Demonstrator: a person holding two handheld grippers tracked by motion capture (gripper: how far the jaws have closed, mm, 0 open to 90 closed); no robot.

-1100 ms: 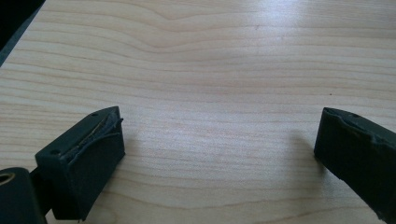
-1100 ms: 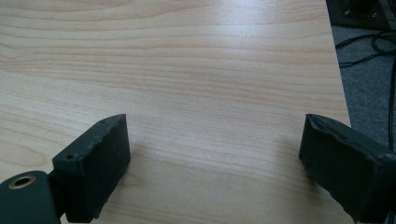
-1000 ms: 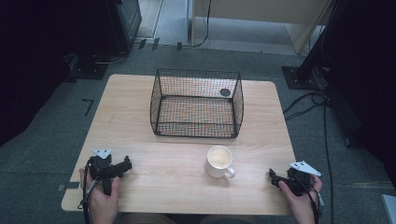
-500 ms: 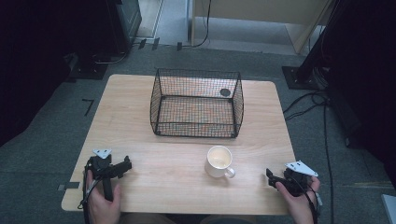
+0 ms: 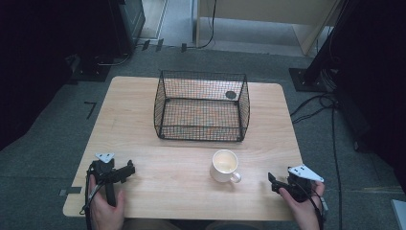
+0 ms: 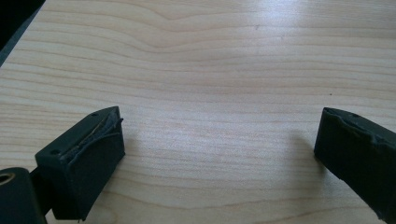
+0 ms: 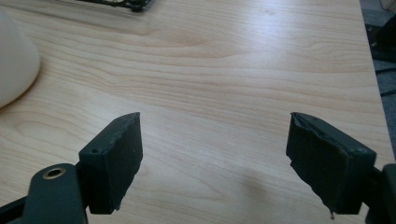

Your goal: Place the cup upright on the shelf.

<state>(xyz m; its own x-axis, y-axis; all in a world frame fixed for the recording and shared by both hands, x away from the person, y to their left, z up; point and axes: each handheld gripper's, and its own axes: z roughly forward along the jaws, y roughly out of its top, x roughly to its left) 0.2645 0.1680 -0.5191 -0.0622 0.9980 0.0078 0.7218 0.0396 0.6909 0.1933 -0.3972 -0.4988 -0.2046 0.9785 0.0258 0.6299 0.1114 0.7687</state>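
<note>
Two grippers rest near the front edge of the desk (image 5: 143,96), and the cream mug (image 5: 225,166) stands between them, just in front of the wire basket (image 5: 201,106) and closer to the right gripper (image 5: 274,180) than to the left gripper (image 5: 128,169).

Judging from this layout, the likely job is getting the mug into the basket, and the main hazard is the grasp itself. The mug's handle sticks out from its near right side, toward the right gripper, so a careless approach could knock that handle and spin or slide the mug away. A pinch on the thin rim with one jaw inside might tip it (whether it holds any liquid cannot be told from here). Lifted too low, its base could catch the basket's front wire wall, just behind the mug.

Right gripper: jaws spread wide in its own view, holding nothing, bare wood between them, with the mug's pale side at the far left of that view. Left gripper: jaws also wide apart, with nothing but desk grain between them; it touches nothing.
</note>
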